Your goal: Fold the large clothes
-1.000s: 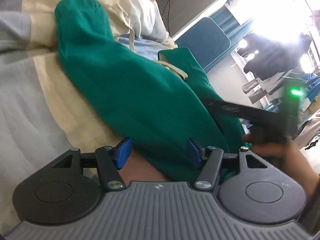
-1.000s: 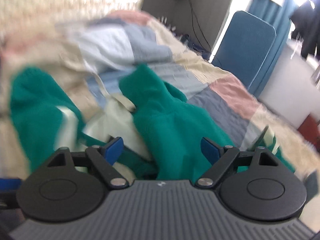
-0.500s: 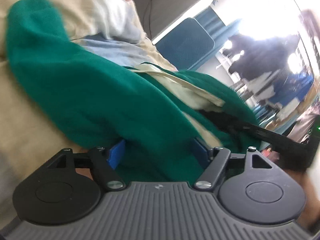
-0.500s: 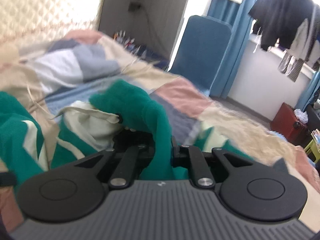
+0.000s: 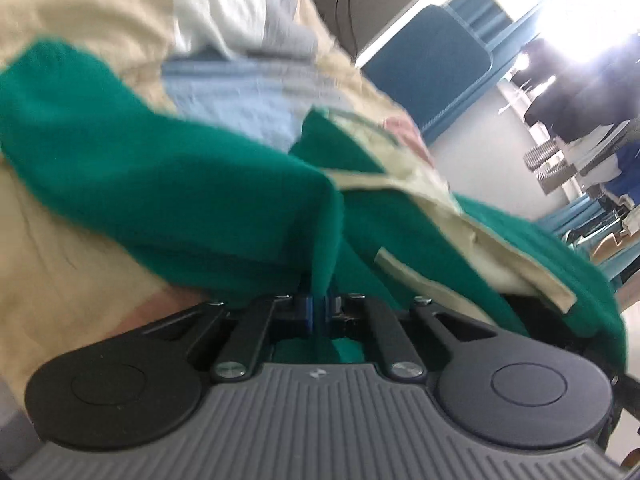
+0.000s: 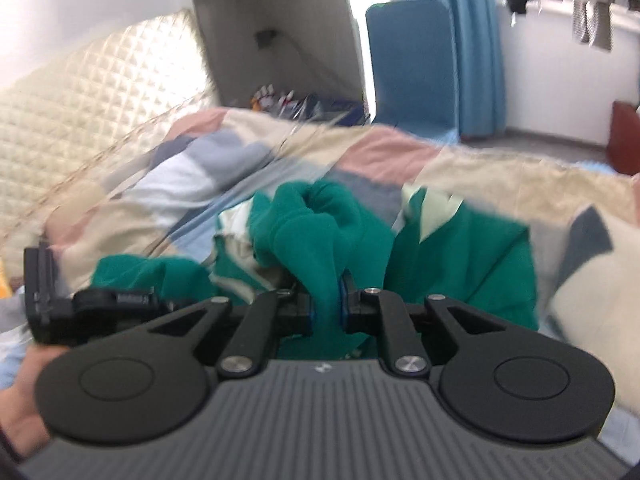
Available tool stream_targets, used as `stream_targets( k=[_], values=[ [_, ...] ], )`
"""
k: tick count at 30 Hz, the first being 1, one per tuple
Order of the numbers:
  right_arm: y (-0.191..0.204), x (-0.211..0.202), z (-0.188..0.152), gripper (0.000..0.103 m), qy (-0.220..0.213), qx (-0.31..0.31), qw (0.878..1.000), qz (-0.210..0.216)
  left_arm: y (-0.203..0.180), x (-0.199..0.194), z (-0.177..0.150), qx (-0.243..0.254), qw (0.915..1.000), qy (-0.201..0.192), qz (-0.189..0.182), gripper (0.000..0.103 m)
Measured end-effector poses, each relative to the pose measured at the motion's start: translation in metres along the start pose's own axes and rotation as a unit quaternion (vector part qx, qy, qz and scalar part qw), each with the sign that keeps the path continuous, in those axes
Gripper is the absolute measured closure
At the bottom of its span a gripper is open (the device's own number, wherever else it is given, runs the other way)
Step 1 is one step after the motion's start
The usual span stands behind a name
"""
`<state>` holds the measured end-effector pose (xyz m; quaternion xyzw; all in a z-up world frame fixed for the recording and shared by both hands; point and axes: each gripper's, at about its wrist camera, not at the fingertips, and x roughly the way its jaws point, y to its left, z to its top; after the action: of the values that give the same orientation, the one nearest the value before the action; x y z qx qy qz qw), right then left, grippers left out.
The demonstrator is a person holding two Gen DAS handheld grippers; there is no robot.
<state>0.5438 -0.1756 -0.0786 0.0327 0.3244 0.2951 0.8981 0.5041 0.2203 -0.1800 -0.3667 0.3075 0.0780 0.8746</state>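
Note:
A green garment (image 5: 168, 184) with cream lining and trim lies bunched on a patchwork quilt. In the left wrist view my left gripper (image 5: 318, 307) is shut on a fold of its green cloth, blue pads pressed together with fabric between them. The right wrist view shows my right gripper (image 6: 326, 307) shut on another bunch of the same green garment (image 6: 320, 224), which rises in a knot above the fingers. The garment's cream collar (image 6: 432, 208) shows to the right. The left gripper's black body (image 6: 80, 304) and a hand (image 6: 24, 392) sit at that view's left edge.
The patchwork quilt (image 6: 208, 168) covers the bed, with a cream quilted headboard (image 6: 88, 92) at the back left. A blue chair (image 6: 412, 60) and blue curtains stand beyond the bed. Clothes hang by the bright window (image 5: 560, 76).
Both grippers went from open to shut on the green garment, the right one first. Both have lifted and pulled the cloth up off the quilt.

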Motion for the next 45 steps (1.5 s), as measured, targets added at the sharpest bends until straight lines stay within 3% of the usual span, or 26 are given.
stream_targets(
  k=[6, 11, 15, 18, 21, 25, 29, 32, 34, 35, 37, 39, 41, 43, 45],
  values=[
    [0.004, -0.022, 0.001, 0.096, -0.014, -0.006, 1.000, -0.007, 0.012, -0.060, 0.018, 0.003, 0.9985, -0.053, -0.015, 0.099],
    [-0.007, -0.051, 0.007, 0.097, -0.072, 0.031, 0.995, -0.059, 0.037, -0.118, 0.034, -0.018, 0.9948, -0.100, -0.006, 0.099],
    [-0.025, -0.090, 0.004, 0.097, -0.130, 0.058, 0.984, -0.103, 0.064, -0.164, 0.040, -0.037, 0.9919, -0.121, 0.000, 0.099],
    [-0.048, -0.117, -0.011, 0.097, -0.149, 0.080, 0.977, -0.129, 0.091, -0.192, 0.038, -0.049, 0.9892, -0.137, 0.019, 0.099],
    [-0.066, -0.130, -0.036, 0.097, -0.135, 0.112, 0.979, -0.108, 0.120, -0.208, 0.029, -0.081, 0.9869, -0.136, 0.030, 0.099],
    [-0.050, -0.122, -0.067, 0.097, -0.114, 0.095, 0.986, -0.076, 0.127, -0.209, 0.011, -0.051, 0.9860, -0.134, 0.085, 0.098],
    [-0.028, -0.112, -0.084, 0.097, -0.091, 0.089, 0.990, -0.054, 0.133, -0.207, -0.012, -0.039, 0.9915, -0.104, 0.068, 0.097],
    [-0.010, -0.102, -0.096, 0.096, -0.051, 0.050, 0.995, -0.064, 0.129, -0.210, -0.021, -0.010, 0.9944, -0.077, 0.072, 0.076],
    [-0.006, -0.104, -0.099, 0.094, -0.051, 0.026, 0.996, -0.071, 0.118, -0.219, -0.024, 0.020, 0.9933, -0.077, 0.083, 0.046],
    [-0.008, -0.106, -0.097, 0.093, -0.054, 0.024, 0.996, -0.072, 0.111, -0.225, -0.027, 0.028, 0.9925, -0.082, 0.086, 0.044],
    [-0.017, -0.111, -0.091, 0.086, -0.059, 0.038, 0.995, -0.066, 0.089, -0.240, -0.027, 0.052, 0.9897, -0.102, 0.086, 0.042],
    [-0.029, -0.117, -0.083, 0.052, -0.071, 0.062, 0.994, -0.052, 0.067, -0.257, -0.026, 0.067, 0.9859, -0.128, 0.085, 0.037],
    [-0.041, -0.121, -0.073, 0.034, -0.086, 0.079, 0.992, -0.037, 0.039, -0.267, -0.025, 0.087, 0.9808, -0.158, 0.075, 0.032],
    [-0.052, -0.120, -0.060, 0.034, -0.099, 0.089, 0.990, -0.036, 0.011, -0.259, -0.020, 0.112, 0.9805, -0.154, 0.051, 0.030],
    [-0.061, -0.111, -0.043, 0.034, -0.104, 0.094, 0.990, -0.034, -0.017, -0.232, -0.013, 0.128, 0.9846, -0.119, 0.010, 0.030]
  ],
)
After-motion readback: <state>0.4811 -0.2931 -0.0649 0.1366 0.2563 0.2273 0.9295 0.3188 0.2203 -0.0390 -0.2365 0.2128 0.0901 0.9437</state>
